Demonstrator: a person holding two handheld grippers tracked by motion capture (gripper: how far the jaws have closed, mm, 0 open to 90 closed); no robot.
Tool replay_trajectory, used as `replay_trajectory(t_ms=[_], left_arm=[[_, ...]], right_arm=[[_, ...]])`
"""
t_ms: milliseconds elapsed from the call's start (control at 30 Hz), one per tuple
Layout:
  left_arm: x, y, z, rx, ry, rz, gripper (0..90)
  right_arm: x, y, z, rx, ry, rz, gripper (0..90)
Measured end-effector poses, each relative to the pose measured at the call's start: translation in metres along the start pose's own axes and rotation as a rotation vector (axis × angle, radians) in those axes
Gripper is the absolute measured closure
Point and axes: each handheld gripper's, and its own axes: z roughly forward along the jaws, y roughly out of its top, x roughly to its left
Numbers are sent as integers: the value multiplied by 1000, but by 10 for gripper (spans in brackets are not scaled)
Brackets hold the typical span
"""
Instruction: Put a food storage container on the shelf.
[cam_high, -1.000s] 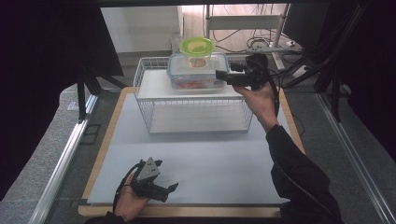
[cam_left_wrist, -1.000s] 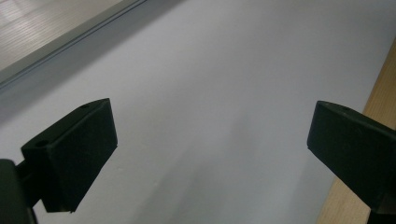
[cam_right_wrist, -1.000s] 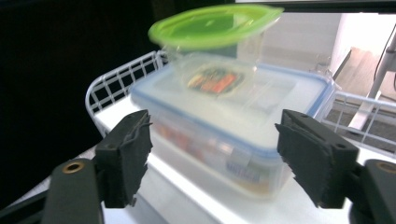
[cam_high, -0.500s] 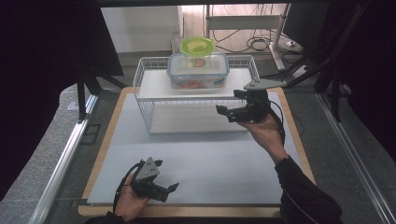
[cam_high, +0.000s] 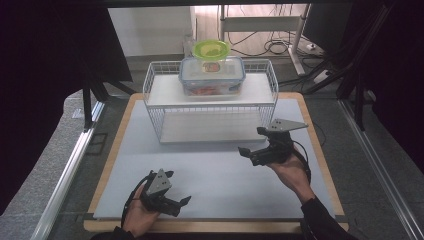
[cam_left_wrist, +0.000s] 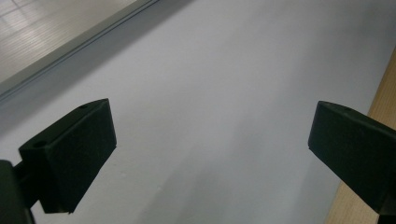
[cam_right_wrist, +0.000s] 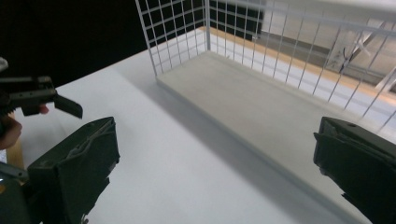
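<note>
High view: nearest the person, the left gripper (cam_high: 172, 201) rests low on the pale mat (cam_high: 215, 175) covering the counter (cam_high: 116, 150), jaws spread wide and empty. Farther in, the right gripper (cam_high: 255, 144) hovers above the mat, jaws likewise wide and empty, just before the white wire rack (cam_high: 210, 107). Atop the rack's shelf sits a clear lidded container (cam_high: 212, 76), a green bowl (cam_high: 211, 49) behind it. The container lies ahead and left of the right gripper, the nearer one, its long axis crosswise. No legible writing.
</note>
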Motion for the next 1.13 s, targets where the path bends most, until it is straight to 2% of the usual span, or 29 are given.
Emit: replay_trajectory(t_ms=[67, 300, 400, 500, 633, 800, 867, 967, 1067, 1133], left_arm=[[0, 0, 0, -3, 6, 9, 10], [0, 0, -1, -8, 12, 11, 10], [-1, 0, -1, -5, 12, 13, 9], [-1, -1, 0, 3, 12, 13, 20], [-3, 1, -1, 16, 38, 37, 32], [-3, 0, 0, 29, 44, 31, 43], [-2, 0, -1, 31, 46, 26, 49], [-2, 1, -1, 46, 46, 25, 63], [-3, 1, -1, 69, 55, 25, 84], [-2, 2, -1, 63, 46, 9, 90]], right_arm=[[1, -8, 0, 20, -2, 3, 0], [6, -33, -2, 31, -18, -3, 0], [7, -44, -2, 51, -29, -3, 0], [6, -57, 0, 86, -43, 4, 0], [3, -74, 2, 125, -63, 10, 1], [3, -94, 5, 186, -67, 0, 5], [2, -102, 7, 218, -64, 10, 7], [2, -107, 10, 252, -60, 9, 8], [3, -107, 11, 251, -60, -4, 10], [3, -107, 12, 254, -59, -8, 10]])
